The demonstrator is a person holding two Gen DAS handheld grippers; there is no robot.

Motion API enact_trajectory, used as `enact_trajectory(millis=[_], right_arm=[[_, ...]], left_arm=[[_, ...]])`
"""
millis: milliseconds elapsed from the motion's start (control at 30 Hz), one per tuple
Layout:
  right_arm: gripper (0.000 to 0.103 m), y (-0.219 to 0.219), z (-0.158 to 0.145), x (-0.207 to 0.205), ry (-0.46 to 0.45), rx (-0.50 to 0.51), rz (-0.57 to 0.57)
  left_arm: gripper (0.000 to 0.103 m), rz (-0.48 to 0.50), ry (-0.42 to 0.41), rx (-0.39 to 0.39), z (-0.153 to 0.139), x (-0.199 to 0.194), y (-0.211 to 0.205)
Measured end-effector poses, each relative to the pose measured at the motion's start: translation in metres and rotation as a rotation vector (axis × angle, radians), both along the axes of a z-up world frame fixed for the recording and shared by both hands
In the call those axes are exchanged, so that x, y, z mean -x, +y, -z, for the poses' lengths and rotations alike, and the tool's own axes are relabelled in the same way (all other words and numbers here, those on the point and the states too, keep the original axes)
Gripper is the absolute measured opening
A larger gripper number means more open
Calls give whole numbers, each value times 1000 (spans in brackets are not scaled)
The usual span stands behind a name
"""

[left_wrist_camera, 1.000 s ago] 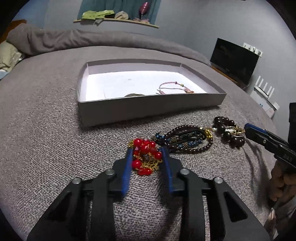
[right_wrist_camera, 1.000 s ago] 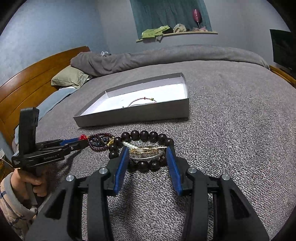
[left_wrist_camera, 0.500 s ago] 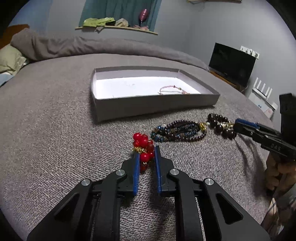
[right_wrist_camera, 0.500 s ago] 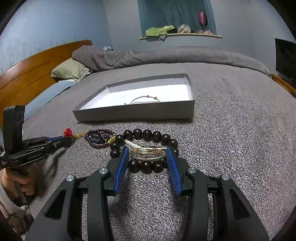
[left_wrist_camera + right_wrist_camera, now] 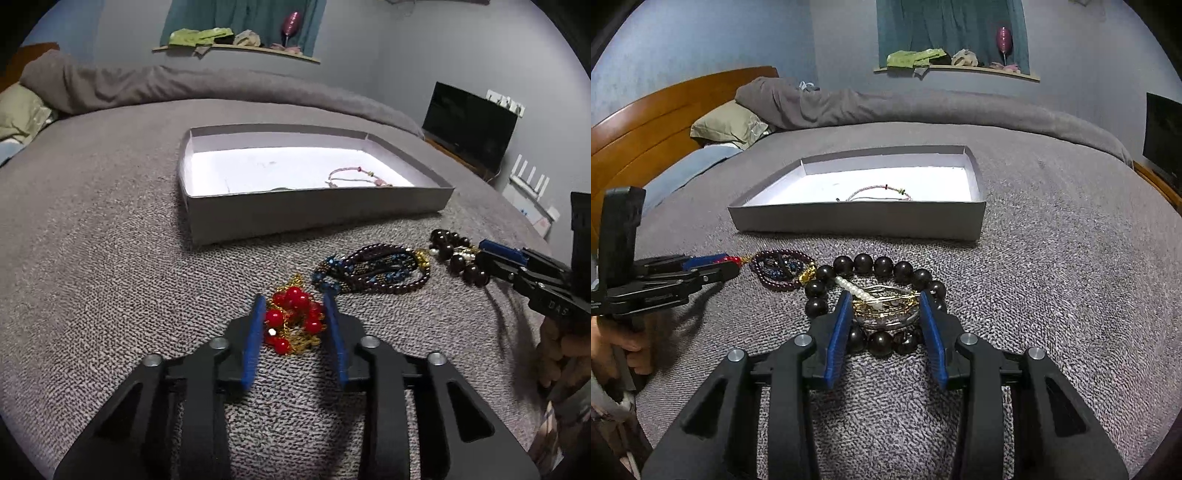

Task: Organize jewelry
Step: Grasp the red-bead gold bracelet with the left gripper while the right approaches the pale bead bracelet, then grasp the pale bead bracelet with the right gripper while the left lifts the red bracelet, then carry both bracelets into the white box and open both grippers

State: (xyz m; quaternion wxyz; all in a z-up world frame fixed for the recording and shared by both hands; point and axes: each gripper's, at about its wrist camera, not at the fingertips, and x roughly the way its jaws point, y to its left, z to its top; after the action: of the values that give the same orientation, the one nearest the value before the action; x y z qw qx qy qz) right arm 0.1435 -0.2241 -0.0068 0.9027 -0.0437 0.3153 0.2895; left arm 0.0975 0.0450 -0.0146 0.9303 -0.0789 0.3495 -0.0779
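Note:
A red bead and gold chain piece [image 5: 291, 314] lies on the grey bedspread between the blue pads of my left gripper [image 5: 293, 301]; its jaws are opening and do not press it. To its right lie dark purple and blue bead strands [image 5: 373, 267]. My right gripper [image 5: 885, 295] straddles gold and silver bangles [image 5: 886, 314] inside a ring of large dark beads [image 5: 882, 266]; its jaws are closing, the pads nearly at the bangles' sides. A grey shallow box [image 5: 314, 218] stands beyond, with a pink cord bracelet [image 5: 351, 175] inside.
A short pearl strand [image 5: 853, 288] lies by the bangles. A rolled duvet [image 5: 184, 85] and a pillow [image 5: 727, 123] lie at the bed's far side, near a wooden headboard [image 5: 646, 129]. A dark screen [image 5: 469, 129] stands at the right. A hand [image 5: 565, 350] holds the right gripper.
My left gripper closed on the red beads half a second ago and has since opened again around them. The right gripper's jaws have narrowed a little around the bangles.

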Motion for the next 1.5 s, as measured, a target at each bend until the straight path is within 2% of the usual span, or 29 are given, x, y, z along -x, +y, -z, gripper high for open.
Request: enact_trajectory(millis=[100,433,1100,1500], right_arm=[[37,-3,-5,3,-15,-22,4],[36,-32,-25,3,-63,-108,64],[36,-30,-24,3,-64,-112,61],[36,-19,-47,-11,-90,-129,35]], left_arm=[[25,-2,-18,5,-2,4,0],[24,-4,-54,22,-10,12,-2],[24,32,-134,-25,-41,24,-13],[24,32,-180,-28,-70,13,-8]])
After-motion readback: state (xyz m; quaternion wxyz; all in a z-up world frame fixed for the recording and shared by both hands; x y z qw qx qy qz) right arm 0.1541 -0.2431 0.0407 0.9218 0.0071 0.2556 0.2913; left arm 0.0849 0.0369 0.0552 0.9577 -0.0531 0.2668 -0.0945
